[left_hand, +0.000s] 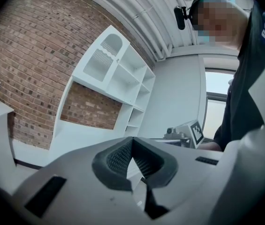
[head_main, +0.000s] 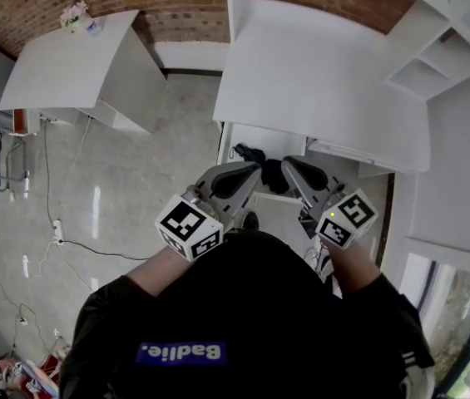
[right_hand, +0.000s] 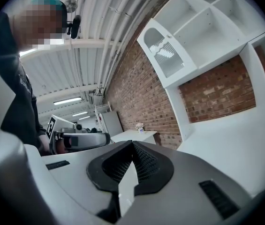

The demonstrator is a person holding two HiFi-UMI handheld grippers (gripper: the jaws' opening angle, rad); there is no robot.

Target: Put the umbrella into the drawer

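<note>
Umbrella point(head_main: 251, 153), head view: black, folded, fabric. It appears to lie inside the white open drawer point(head_main: 272, 138) below the white desk top point(head_main: 318, 81), partly hidden by the grippers.
Left gripper point(head_main: 248, 173), head view: held over the drawer, apparently clear of the umbrella.
Right gripper point(head_main: 293, 166), head view: just beside the left one, also above the drawer.
Left gripper view: jaws pressed together with nothing between them. It faces white wall shelving point(left_hand: 118, 74) and a red brick wall point(left_hand: 24, 69), and no umbrella is in sight.
Right gripper view: jaws together and empty, pointing level toward the same shelving.
Done, by judgement: the umbrella looks released inside the drawer, since neither gripper carries anything.
Left, by judgement: the drawer stands open, so pushing it shut may remain.
</note>
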